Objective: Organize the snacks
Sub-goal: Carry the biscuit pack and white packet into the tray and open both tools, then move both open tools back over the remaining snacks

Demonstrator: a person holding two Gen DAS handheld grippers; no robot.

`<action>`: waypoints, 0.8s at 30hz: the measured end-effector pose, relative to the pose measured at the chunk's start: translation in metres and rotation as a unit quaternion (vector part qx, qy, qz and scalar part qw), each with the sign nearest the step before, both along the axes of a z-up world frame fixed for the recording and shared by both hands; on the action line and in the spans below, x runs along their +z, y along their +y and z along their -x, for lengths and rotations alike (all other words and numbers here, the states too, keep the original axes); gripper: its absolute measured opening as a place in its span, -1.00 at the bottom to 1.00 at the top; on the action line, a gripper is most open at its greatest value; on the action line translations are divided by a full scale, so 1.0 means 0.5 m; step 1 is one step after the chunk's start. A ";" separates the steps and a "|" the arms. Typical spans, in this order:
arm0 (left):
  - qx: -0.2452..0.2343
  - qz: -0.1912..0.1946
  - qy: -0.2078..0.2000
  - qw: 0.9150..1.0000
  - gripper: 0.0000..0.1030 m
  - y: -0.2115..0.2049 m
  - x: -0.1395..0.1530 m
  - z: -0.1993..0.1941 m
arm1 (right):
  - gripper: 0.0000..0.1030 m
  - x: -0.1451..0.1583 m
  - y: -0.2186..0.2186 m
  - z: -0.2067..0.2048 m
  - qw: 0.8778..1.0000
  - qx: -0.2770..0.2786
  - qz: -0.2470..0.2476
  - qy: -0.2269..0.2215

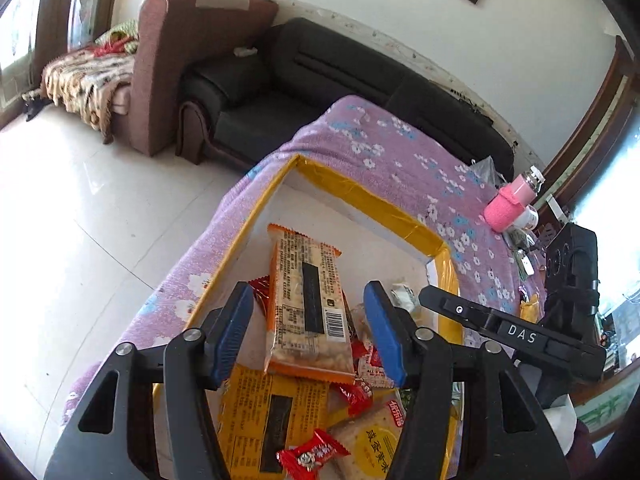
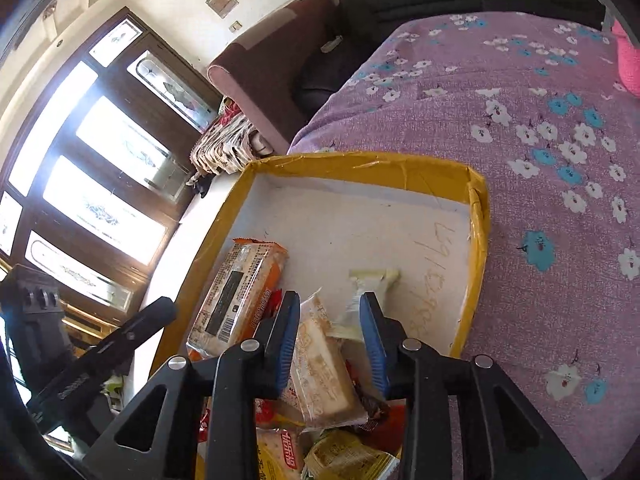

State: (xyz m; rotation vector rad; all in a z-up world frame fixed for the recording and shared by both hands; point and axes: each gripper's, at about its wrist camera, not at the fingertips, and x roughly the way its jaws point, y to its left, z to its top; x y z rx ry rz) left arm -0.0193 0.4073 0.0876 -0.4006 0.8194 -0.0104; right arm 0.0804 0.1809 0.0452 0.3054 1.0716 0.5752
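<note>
A shallow box with a yellow taped rim (image 1: 362, 192) (image 2: 360, 162) sits on the purple floral cloth and holds several snack packets. An orange cracker pack (image 1: 306, 304) (image 2: 236, 296) lies on top of the pile. My left gripper (image 1: 310, 326) is open above the box, its blue pads on either side of the orange pack without closing on it. My right gripper (image 2: 330, 338) is open over a clear pack of pale crackers (image 2: 324, 376), with a white-green wrapper (image 2: 370, 288) just beyond it. Red candies (image 1: 314, 454) and yellow packs (image 1: 266, 416) lie nearer me.
A pink-sleeved bottle (image 1: 510, 202) and small items stand at the table's far right. Black and brown sofas (image 1: 280, 80) stand behind the table, with white tiled floor (image 1: 80, 220) to the left. The right gripper's body (image 1: 520, 332) shows in the left wrist view.
</note>
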 end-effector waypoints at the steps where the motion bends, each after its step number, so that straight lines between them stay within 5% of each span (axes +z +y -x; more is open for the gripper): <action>1: 0.007 -0.006 -0.009 1.000 0.24 -0.002 0.013 0.013 | -0.36 0.007 -0.002 0.007 1.000 0.001 0.003 -0.005; 6: 0.028 0.002 -0.064 0.998 0.40 -0.030 0.058 0.088 | -0.32 0.050 -0.039 0.064 0.999 0.007 0.010 -0.040; 13: 0.065 -0.094 -0.051 0.992 0.40 -0.154 0.075 0.154 | -0.18 0.070 -0.141 0.154 0.998 -0.009 0.016 -0.060; 24: 0.027 -0.189 -0.065 0.980 0.40 -0.310 0.100 0.234 | -0.14 0.055 -0.370 0.240 0.994 -0.088 0.015 -0.057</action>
